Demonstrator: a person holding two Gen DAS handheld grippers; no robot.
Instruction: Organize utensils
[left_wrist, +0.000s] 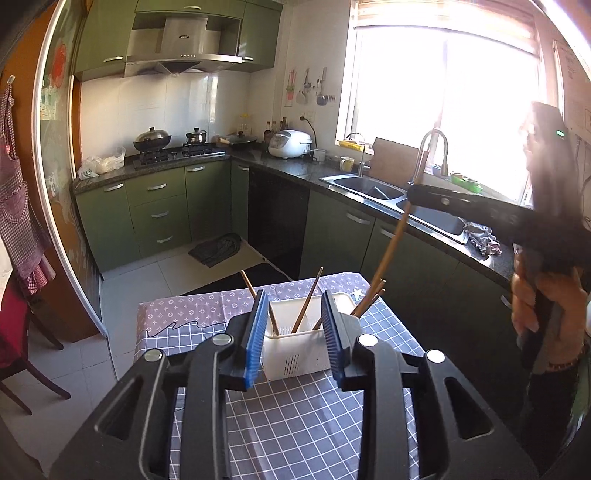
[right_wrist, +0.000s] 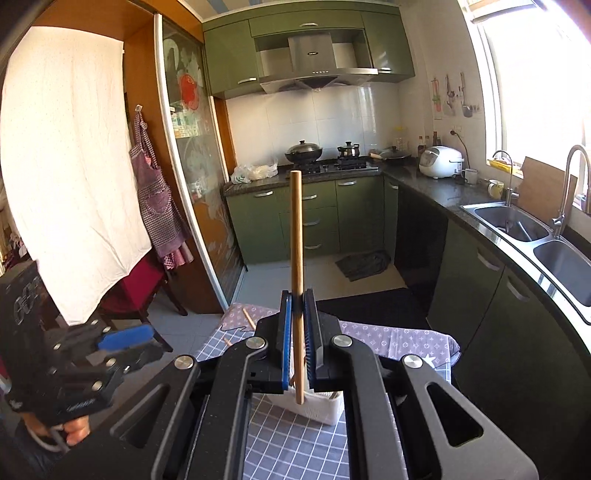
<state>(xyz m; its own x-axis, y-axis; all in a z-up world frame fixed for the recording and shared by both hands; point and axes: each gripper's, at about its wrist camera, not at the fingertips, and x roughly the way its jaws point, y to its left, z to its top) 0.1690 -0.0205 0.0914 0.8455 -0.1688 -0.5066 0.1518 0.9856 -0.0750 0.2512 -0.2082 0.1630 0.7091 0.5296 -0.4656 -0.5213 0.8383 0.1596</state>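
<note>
A white slotted utensil holder (left_wrist: 295, 350) stands on the checked tablecloth (left_wrist: 295, 424) and holds several wooden chopsticks (left_wrist: 306, 306). My left gripper (left_wrist: 295, 328) is open, its blue pads either side of the holder, apart from it. My right gripper (right_wrist: 298, 339) is shut on one wooden chopstick (right_wrist: 296, 236), held nearly upright with its lower end over the holder (right_wrist: 321, 410). In the left wrist view that chopstick (left_wrist: 391, 247) slants from the right gripper's finger down toward the holder's right side. The left gripper also shows in the right wrist view (right_wrist: 122, 341).
The small table's far edge (left_wrist: 251, 291) meets tiled floor with a dark mat (left_wrist: 218, 249). Green cabinets, a stove with pots (left_wrist: 173, 142) and a double sink (left_wrist: 391, 194) run along the walls. Two chopstick ends (right_wrist: 248, 317) poke up at the table's left edge.
</note>
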